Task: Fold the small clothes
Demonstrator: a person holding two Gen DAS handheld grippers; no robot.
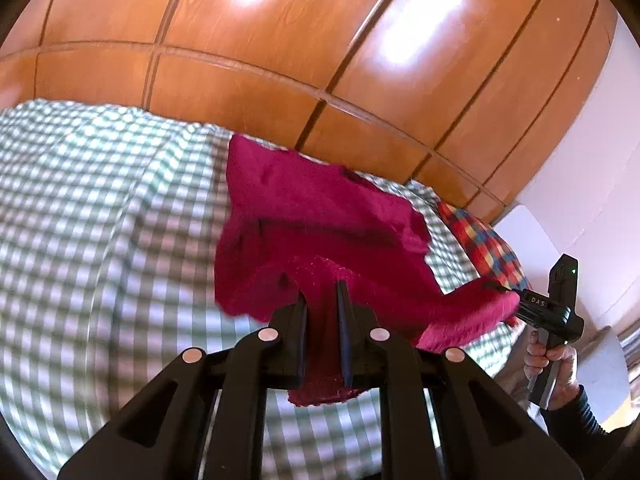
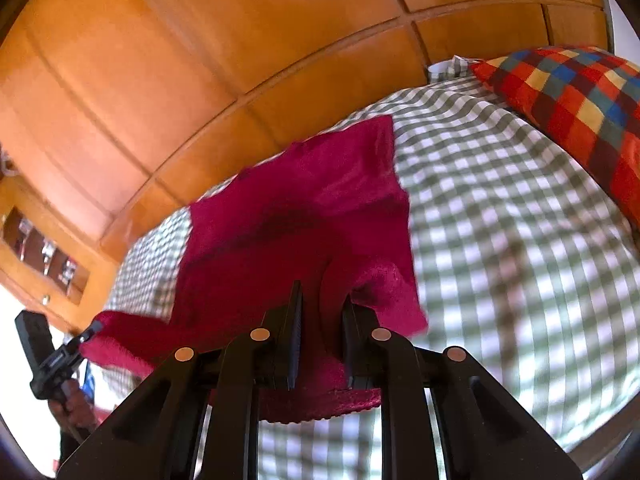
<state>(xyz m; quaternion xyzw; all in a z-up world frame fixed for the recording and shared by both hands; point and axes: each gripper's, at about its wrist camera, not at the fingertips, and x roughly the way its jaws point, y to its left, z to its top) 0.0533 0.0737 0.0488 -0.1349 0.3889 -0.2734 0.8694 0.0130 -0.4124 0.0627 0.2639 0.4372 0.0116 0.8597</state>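
Note:
A magenta knit garment (image 1: 312, 216) lies partly on a green-and-white checked bed (image 1: 100, 220); its near edge is lifted off the bed. My left gripper (image 1: 322, 292) is shut on one near corner of the garment, with cloth hanging between the fingers. My right gripper (image 2: 320, 296) is shut on the other near corner of the same garment (image 2: 296, 208). The right gripper also shows in the left wrist view (image 1: 504, 288), pinching the cloth at the right. The left gripper shows in the right wrist view (image 2: 90, 330) at the far left.
A wooden panelled wardrobe (image 1: 280, 40) stands behind the bed. A red, blue and yellow checked pillow (image 2: 572, 108) lies on the bed at the right end. A white wall (image 1: 592, 184) is at the far right. A wooden shelf (image 2: 44, 248) with small items is at the left.

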